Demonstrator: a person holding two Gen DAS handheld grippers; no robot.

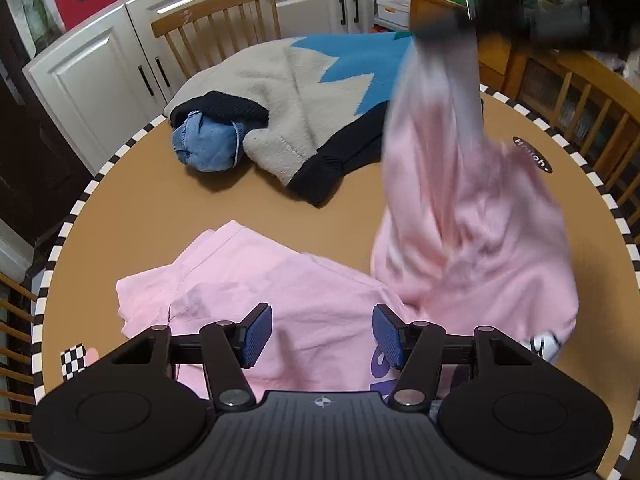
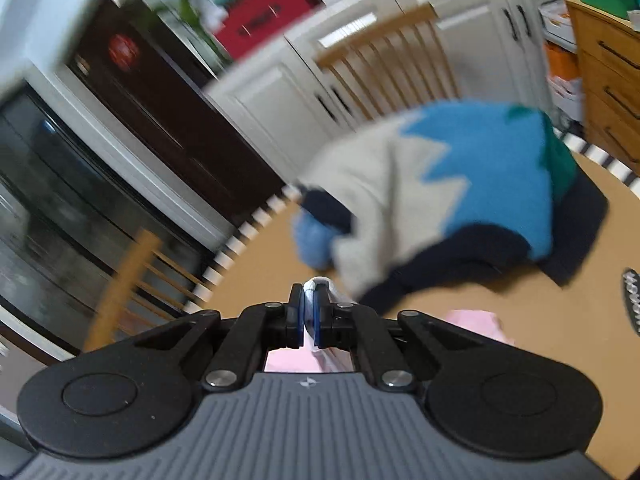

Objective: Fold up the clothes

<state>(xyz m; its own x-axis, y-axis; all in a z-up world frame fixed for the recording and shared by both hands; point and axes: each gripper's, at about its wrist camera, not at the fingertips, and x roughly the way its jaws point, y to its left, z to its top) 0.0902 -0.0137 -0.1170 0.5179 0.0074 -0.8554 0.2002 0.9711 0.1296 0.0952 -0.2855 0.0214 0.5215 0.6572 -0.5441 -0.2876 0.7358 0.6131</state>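
Left wrist view shows the pink garment (image 1: 472, 216) in two parts: one end lies flat on the round counter (image 1: 208, 204) right under the left tool (image 1: 322, 334), and the other end rises in a blurred column toward the upper right, where a dark smeared shape that appears to be the right tool (image 1: 452, 24) carries it. The left tool stands wide, its blue pads (image 1: 256, 336) apart above the cloth and pressing on nothing. In the right wrist view the right tool (image 2: 310, 312) is clamped narrow on a thin pale fold of fabric, with pink cloth showing just below the jaws.

With one end free and the other lifted on a small pinch, the fabric may slip out of the right tool if the bite is only the edge of a hem; how deep the bite goes cannot be told. The hanging part looks bunched and twisted, so laying it down as it is would likely set creases into the fold. The lifted cloth also hangs near the grey, blue and navy sweater (image 1: 320, 92) and the denim bundle (image 1: 208, 144) farther back on the counter; a broad sweep could drag over them and pull them along. The flat end, unpinned, may slide.
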